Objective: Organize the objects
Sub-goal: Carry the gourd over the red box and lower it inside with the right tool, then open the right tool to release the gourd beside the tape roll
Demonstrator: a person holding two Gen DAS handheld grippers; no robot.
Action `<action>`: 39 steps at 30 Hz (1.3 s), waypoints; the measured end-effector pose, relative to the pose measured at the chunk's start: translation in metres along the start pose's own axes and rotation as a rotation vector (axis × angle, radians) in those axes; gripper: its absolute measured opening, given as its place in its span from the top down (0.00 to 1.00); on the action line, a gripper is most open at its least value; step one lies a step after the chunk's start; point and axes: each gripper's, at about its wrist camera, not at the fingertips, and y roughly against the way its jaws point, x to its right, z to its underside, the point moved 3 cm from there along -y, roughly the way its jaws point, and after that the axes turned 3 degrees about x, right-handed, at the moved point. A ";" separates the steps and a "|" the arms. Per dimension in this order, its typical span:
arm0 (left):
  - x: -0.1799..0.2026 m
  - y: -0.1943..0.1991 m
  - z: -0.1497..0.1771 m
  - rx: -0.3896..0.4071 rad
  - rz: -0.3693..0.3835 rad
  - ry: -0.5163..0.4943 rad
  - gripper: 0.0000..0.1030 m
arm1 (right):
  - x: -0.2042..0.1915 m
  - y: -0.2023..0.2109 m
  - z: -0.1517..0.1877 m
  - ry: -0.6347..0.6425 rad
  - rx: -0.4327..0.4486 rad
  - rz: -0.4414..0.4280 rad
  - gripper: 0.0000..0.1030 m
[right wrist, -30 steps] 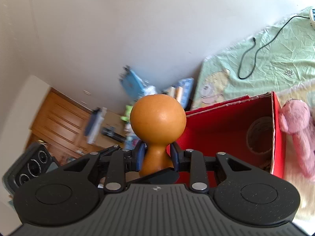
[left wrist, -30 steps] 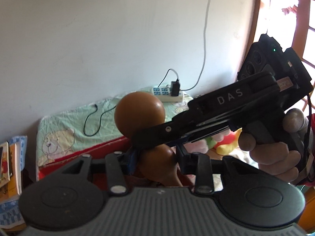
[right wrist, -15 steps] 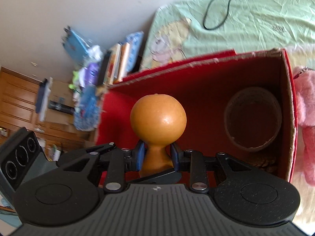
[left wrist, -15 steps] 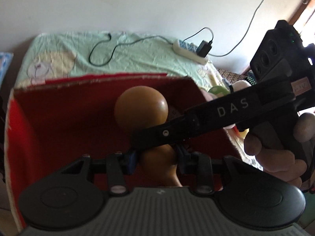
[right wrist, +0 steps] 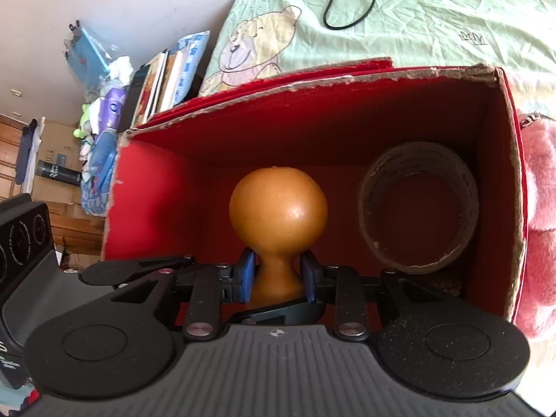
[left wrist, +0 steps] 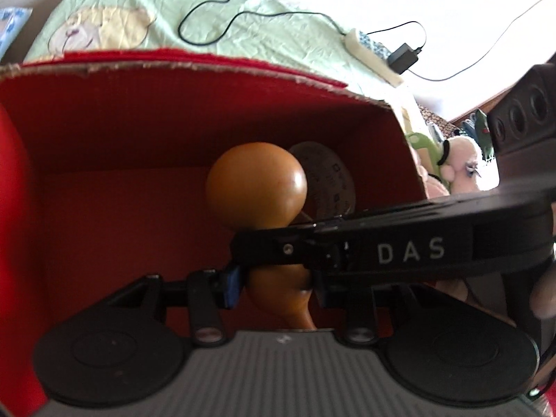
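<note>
Both grippers are on the one gourd [right wrist: 278, 208], an orange-brown thing with a round bulb and a narrow waist. The right gripper [right wrist: 278, 274] clamps that waist: its blue pads [right wrist: 247, 272] press in from both sides, bulb pointing away from the camera. In the left wrist view the left gripper [left wrist: 274, 286] has its jaws around the lower body of the same gourd [left wrist: 257, 187]; the blue pad [left wrist: 232, 286] on one side sits against it, but the other side is hidden behind the right gripper's black body, so a firm clench there I cannot tell for sure.

The gourd hangs over the open red box [right wrist: 146, 173], above its floor and near the middle. Whether it touches the bottom I cannot tell. Inside the box, toward the right wall, lies a roll of tape [right wrist: 418, 208], apart from the gourd.

The box rests on a pale green sheet [right wrist: 417, 24] printed with a bear. A black cable [left wrist: 222, 17] curls on the sheet and a power strip [left wrist: 371, 54] lies farther along. A pink plush toy [right wrist: 538, 208] is just beside the box's right wall. Books [right wrist: 163, 80] stand past the sheet's far corner.
</note>
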 end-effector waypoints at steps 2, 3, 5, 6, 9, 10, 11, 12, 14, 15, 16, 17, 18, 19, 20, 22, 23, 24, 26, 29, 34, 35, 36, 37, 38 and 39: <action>-0.001 -0.004 -0.002 -0.008 -0.011 0.014 0.65 | 0.000 -0.003 -0.001 0.009 -0.003 0.015 0.71; -0.001 -0.006 -0.002 -0.014 -0.018 0.019 0.65 | 0.001 -0.004 -0.001 0.012 -0.004 0.025 0.71; -0.002 -0.012 -0.003 -0.031 -0.034 0.025 0.65 | 0.001 -0.008 0.000 0.015 -0.011 0.039 0.71; -0.003 -0.015 -0.004 -0.042 -0.043 0.027 0.65 | 0.001 -0.010 0.000 0.018 -0.014 0.045 0.71; -0.006 -0.023 -0.004 -0.073 -0.056 0.050 0.65 | 0.003 -0.016 0.001 0.017 -0.019 0.060 0.70; -0.008 -0.025 -0.005 -0.081 -0.058 0.060 0.65 | 0.004 -0.017 0.001 0.015 -0.014 0.067 0.70; -0.009 -0.027 -0.006 -0.087 -0.061 0.066 0.65 | 0.004 -0.018 0.001 0.016 -0.011 0.077 0.70; -0.009 -0.028 -0.006 -0.094 -0.064 0.074 0.65 | 0.005 -0.019 0.000 0.019 -0.008 0.090 0.70; -0.010 -0.032 -0.007 -0.111 -0.069 0.085 0.65 | 0.007 -0.022 0.000 0.021 -0.007 0.120 0.70; -0.010 -0.032 -0.007 -0.112 -0.070 0.082 0.65 | 0.009 -0.023 0.000 0.017 -0.008 0.129 0.70; -0.010 -0.032 -0.007 -0.108 -0.073 0.078 0.65 | 0.011 -0.024 0.000 0.004 -0.014 0.131 0.70; -0.009 -0.031 -0.007 -0.106 -0.075 0.074 0.65 | 0.013 -0.024 0.000 -0.008 -0.020 0.127 0.70; -0.010 -0.032 -0.007 -0.107 -0.075 0.071 0.65 | 0.014 -0.024 0.000 -0.013 -0.020 0.124 0.69; -0.009 -0.033 -0.008 -0.106 -0.075 0.072 0.65 | 0.015 -0.024 0.000 -0.015 -0.019 0.125 0.69; -0.009 -0.034 -0.008 -0.106 -0.075 0.071 0.65 | 0.015 -0.023 0.000 -0.017 -0.018 0.128 0.69; -0.008 -0.035 -0.009 -0.107 -0.082 0.066 0.65 | 0.015 -0.023 0.000 -0.015 -0.017 0.136 0.68; -0.007 -0.035 -0.009 -0.108 -0.088 0.060 0.65 | 0.015 -0.022 0.000 -0.014 -0.014 0.142 0.68; -0.006 -0.035 -0.009 -0.107 -0.094 0.054 0.64 | 0.014 -0.022 0.000 -0.013 -0.011 0.146 0.67; -0.006 -0.035 -0.009 -0.105 -0.106 0.045 0.65 | 0.014 -0.019 0.002 -0.018 -0.004 0.144 0.66; -0.006 -0.032 -0.009 -0.092 -0.124 0.030 0.65 | 0.014 -0.014 0.002 -0.031 0.020 0.118 0.65; -0.008 -0.026 -0.008 -0.072 -0.160 0.010 0.65 | 0.017 0.002 0.006 -0.066 0.063 0.078 0.65; -0.009 -0.025 -0.008 -0.067 -0.167 0.009 0.65 | 0.017 0.006 0.007 -0.064 0.072 0.073 0.65; -0.010 -0.023 -0.008 -0.060 -0.177 0.009 0.65 | 0.015 0.009 0.008 -0.064 0.084 0.071 0.65; -0.010 -0.021 -0.008 -0.053 -0.186 0.009 0.65 | 0.014 0.013 0.009 -0.065 0.099 0.070 0.65; -0.011 -0.019 -0.008 -0.045 -0.195 0.008 0.65 | 0.013 0.018 0.010 -0.065 0.115 0.066 0.65; -0.011 -0.016 -0.008 -0.036 -0.203 0.007 0.65 | 0.012 0.022 0.012 -0.064 0.131 0.060 0.65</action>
